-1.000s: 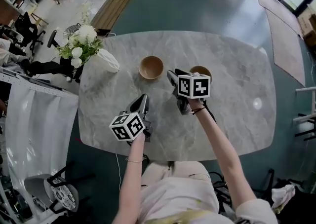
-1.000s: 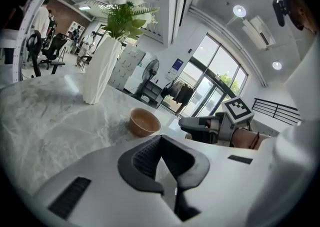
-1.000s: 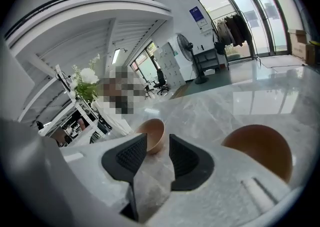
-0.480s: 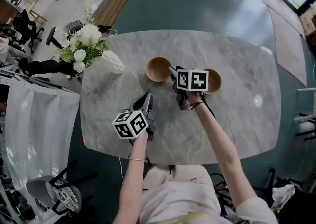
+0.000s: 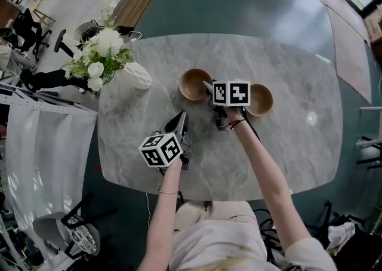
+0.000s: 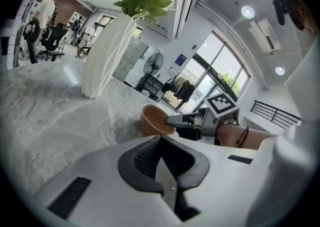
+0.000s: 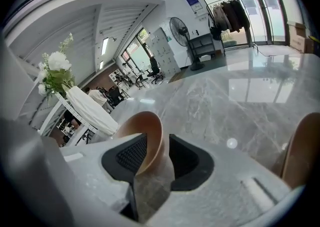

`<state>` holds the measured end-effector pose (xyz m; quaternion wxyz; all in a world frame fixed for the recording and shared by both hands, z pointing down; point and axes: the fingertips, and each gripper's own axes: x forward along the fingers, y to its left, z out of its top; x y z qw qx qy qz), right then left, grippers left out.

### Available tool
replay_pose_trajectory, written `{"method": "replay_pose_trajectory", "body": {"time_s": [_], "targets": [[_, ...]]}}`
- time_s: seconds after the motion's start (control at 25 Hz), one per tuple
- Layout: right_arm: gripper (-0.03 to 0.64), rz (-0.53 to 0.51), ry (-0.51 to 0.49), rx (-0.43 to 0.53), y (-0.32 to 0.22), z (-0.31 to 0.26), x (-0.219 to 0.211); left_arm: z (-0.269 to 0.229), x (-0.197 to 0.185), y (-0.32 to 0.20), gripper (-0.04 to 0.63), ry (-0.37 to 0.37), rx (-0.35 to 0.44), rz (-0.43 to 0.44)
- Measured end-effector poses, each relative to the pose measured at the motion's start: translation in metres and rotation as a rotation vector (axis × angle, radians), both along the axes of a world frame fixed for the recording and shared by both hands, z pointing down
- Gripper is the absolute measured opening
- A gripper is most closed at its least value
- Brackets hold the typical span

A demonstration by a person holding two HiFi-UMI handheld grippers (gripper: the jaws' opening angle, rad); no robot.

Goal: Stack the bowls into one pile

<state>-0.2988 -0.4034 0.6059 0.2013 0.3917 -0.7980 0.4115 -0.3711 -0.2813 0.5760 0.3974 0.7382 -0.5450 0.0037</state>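
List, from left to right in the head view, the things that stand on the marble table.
The vase of flowers → left bowl → right bowl.

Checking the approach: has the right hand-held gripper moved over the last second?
Yes. The right hand-held gripper has advanced toward the left bowl: earlier the bowl lay ahead of its open jaws, now its rim stands between them.

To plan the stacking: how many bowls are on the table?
2. The left bowl has its rim between the right gripper's jaws; the right bowl stands apart on the table. None seems hidden.
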Motion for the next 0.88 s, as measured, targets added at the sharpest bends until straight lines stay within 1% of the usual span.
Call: {"method": "replay_pose_trajectory", "body": {"time_s": [0.16, 0.24, 0.36, 0.48, 0.6, 0.72, 0.88], "targets": [[0.129, -0.033, 0.027, -0.015, -0.0015, 0.0063, -0.0059, 0.0035, -0.0004, -0.0019, 0.0, 0.005, -0.009, -0.001], [0.11, -0.04, 0.047, -0.011, -0.003, 0.0081, -0.0063, 0.0049, -0.0005, -0.0026, -0.001, 0.008, -0.013, -0.002], [0.107, -0.045, 0.058, -0.014, -0.0048, 0.0103, -0.0068, 0.0072, -0.0006, -0.003, 0.0, 0.009, -0.018, -0.001], [0.067, -0.035, 0.074, -0.014, -0.0068, 0.0113, -0.0042, 0.0069, -0.0004, -0.0032, 0.0, 0.011, -0.017, -0.003], [0.034, -0.023, 0.075, -0.011, -0.0084, 0.0109, -0.0024, 0.0051, 0.0001, -0.003, -0.001, 0.01, -0.012, -0.003], [0.031, -0.022, 0.075, -0.009, -0.0076, 0.0098, -0.0014, 0.003, 0.0, -0.0012, 0.0, 0.007, -0.01, -0.007], [0.029, -0.009, 0.044, -0.005, -0.006, 0.0019, 0.0011, -0.0021, 0.0004, 0.0016, 0.0, 0.001, -0.001, -0.014]]}}
